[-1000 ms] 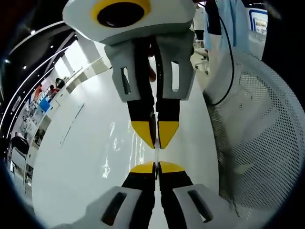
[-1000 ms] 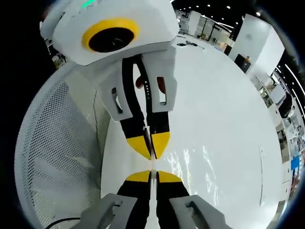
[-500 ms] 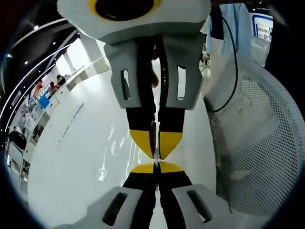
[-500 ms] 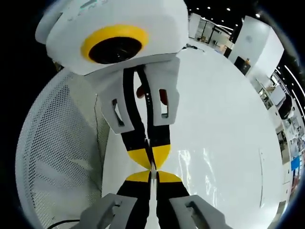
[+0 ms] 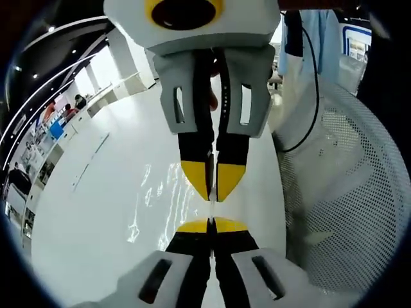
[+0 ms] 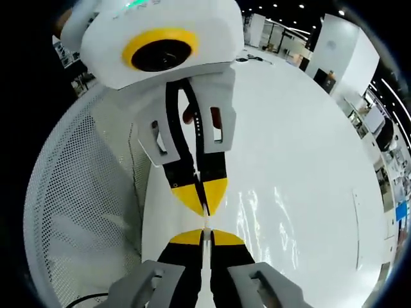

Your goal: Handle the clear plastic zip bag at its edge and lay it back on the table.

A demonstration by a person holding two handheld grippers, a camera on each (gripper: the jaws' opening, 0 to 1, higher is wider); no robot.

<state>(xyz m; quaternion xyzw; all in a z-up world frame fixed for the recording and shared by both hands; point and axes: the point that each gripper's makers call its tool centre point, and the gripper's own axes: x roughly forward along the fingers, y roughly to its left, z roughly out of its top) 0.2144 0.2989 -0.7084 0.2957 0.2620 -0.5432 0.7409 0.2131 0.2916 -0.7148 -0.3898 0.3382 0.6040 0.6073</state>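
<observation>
**Zip bag pinched at one edge by both grippers, above the table**

Zip bag (image 5: 168, 196): clear plastic, visible mainly as bright glints and creases over the white table (image 5: 83, 212). In the left gripper view the glints lie to the left of the jaw line; in the right gripper view the bag (image 6: 273, 215) shows as similar reflections to the right of the jaws. Whether the body of the bag rests on the table surface or hangs just above it cannot be told.

Left gripper (image 5: 211, 222): jaws pressed together, yellow tips meeting, with a thin clear edge of the bag caught in the seam between them. In the right gripper view the same gripper (image 6: 203, 206) comes down from the top, tips pointing downward.

Right gripper (image 6: 203, 235): jaws likewise pressed together on the thin edge of the bag. In the left gripper view it (image 5: 212, 192) enters from the top. The two grippers face each other tip to tip, very near one another along the same edge, a small gap showing between the two pairs of tips.

Surroundings: a white mesh chair back (image 5: 347, 192) stands beside the table edge, also seen at (image 6: 77, 205). A dark cable (image 5: 313, 83) hangs by a person in pale clothing (image 5: 302, 58) behind the chair.
</observation>
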